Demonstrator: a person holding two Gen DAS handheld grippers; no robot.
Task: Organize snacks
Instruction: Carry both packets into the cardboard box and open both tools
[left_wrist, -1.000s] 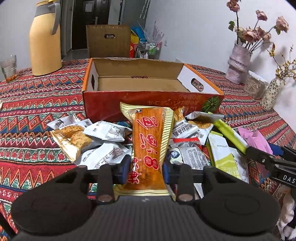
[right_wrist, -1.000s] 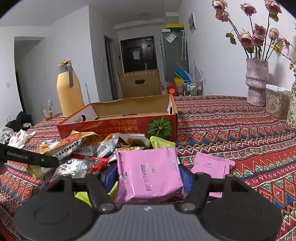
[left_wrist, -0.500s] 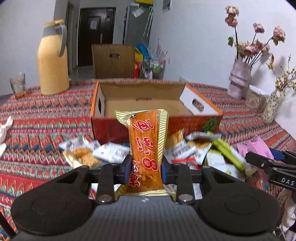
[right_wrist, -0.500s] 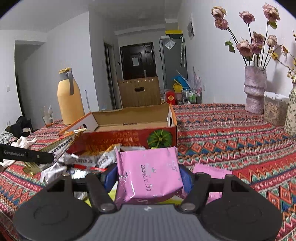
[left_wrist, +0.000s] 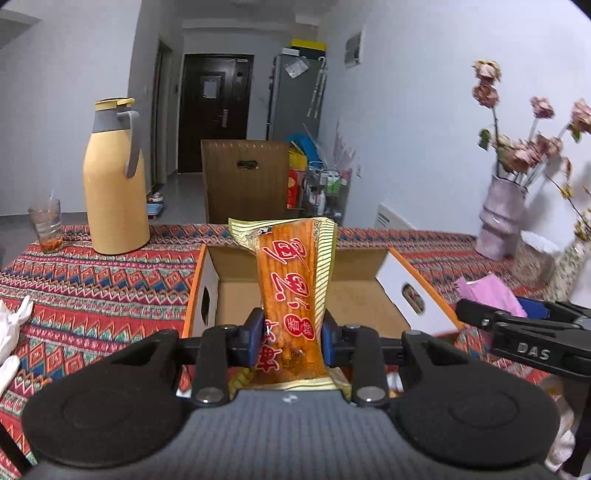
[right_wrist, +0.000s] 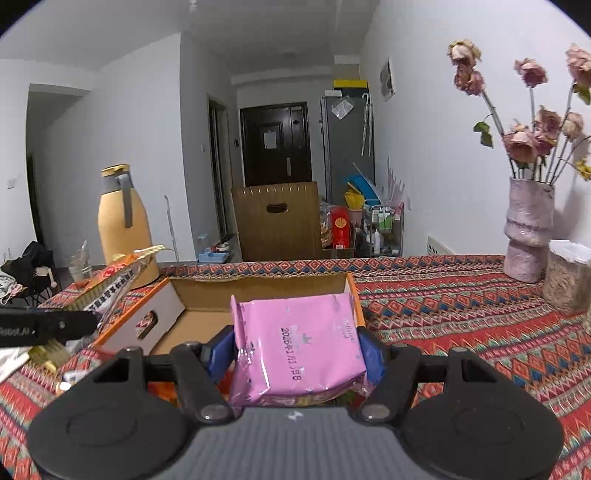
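Left gripper (left_wrist: 291, 341): blue pads are clamping the lower part of an orange-and-yellow snack packet (left_wrist: 291, 295), long and narrow, red characters on the front. The packet is standing nearly upright between the jaws, its top crimp leaning a little left, and it is hanging in front of the open cardboard box (left_wrist: 391, 264).

Right gripper (right_wrist: 297, 350): jaws are gripping a pink snack pouch (right_wrist: 297, 343) by its two side edges. The pouch is lying roughly flat, printed date facing up, and it is sitting over the near edge of the same box (right_wrist: 166, 302), close to its right wall.

Both grippers are side by side at the box's near rim; each one is showing at the edge of the other's view.

Box interior: only bare brown floor is showing in both views, no packet visible inside, though the held packets are hiding part of it.

Beyond the box: patterned red tablecloth (right_wrist: 443, 306), a yellow thermos jug (left_wrist: 114, 184) and a drinking glass (left_wrist: 46, 225) to the left, a pale vase of dried roses (right_wrist: 528, 229) to the right.

Progress, as a judgement: the task is looking early. Two packets are lifted and poised for the box, neither released. A scrap of wrappers is showing under the grippers, so more snacks are likely waiting on the table.
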